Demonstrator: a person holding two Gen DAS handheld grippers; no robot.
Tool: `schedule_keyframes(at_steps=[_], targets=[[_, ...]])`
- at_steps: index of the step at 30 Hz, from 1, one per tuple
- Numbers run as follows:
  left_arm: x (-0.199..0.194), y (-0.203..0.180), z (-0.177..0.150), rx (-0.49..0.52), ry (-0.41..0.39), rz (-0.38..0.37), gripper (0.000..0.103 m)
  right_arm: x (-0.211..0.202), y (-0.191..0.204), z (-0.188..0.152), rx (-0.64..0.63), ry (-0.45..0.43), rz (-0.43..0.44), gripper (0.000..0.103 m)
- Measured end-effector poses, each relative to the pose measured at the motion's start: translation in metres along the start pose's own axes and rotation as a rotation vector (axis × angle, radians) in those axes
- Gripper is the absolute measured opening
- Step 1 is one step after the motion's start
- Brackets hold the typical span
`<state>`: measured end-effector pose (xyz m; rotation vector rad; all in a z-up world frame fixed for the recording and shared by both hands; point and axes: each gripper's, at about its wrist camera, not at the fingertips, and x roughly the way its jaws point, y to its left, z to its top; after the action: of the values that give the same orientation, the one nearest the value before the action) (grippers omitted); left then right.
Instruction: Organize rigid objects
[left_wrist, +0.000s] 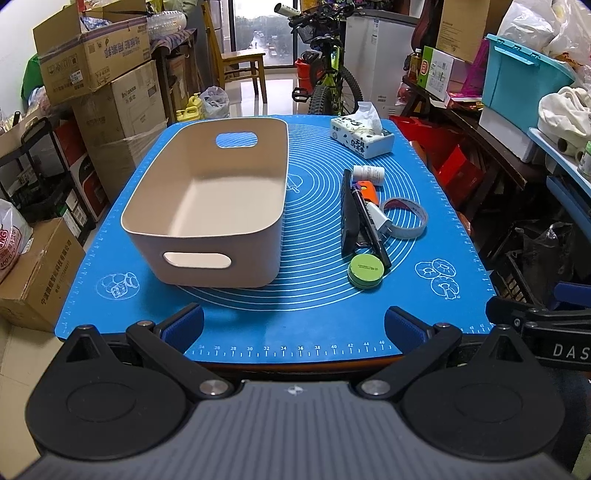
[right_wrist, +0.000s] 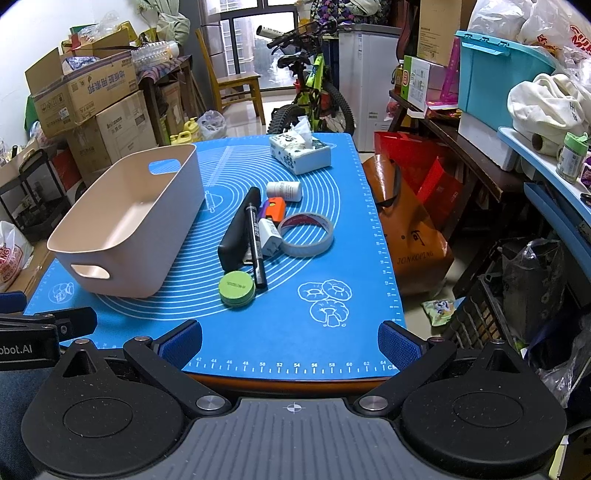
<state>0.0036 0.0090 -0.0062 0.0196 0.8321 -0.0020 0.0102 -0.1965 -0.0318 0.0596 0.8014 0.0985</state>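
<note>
Blue silicone mat, printed with concentric rings, covering the table top; all items rest on it.

Left: beige plastic bin with cut-out handles, upright, nothing inside.

Centre-right cluster, near the bin but apart from it: green round tin nearest the viewer; black flat case lying lengthwise; black marker pen leaning along the case, its tip beside the tin; white charger plug touching the pen; orange block just beyond the plug; white pill bottle on its side, farthest of the cluster.

Right of the cluster: roll of tape, lying flat, touching the plug.

Far edge: tissue pack, one sheet protruding.

Left gripper: fingers spread wide, holding nothing, at the mat's near edge; right gripper: likewise spread and unloaded.
</note>
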Motion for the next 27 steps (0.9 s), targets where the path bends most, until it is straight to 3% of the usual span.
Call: schedule_keyframes(at_steps=[14, 27], targets=[[-0.002, 0.002, 0.003, 0.005, -0.006, 0.003, 0.103, -0.002, 0.000, 0.004, 0.000, -0.006, -0.005, 0.100], [-0.013, 0.012, 0.027, 0.039, -0.050, 0.032, 0.103, -0.006, 0.008, 0.023, 0.023, -0.058, -0.007, 0.100]])
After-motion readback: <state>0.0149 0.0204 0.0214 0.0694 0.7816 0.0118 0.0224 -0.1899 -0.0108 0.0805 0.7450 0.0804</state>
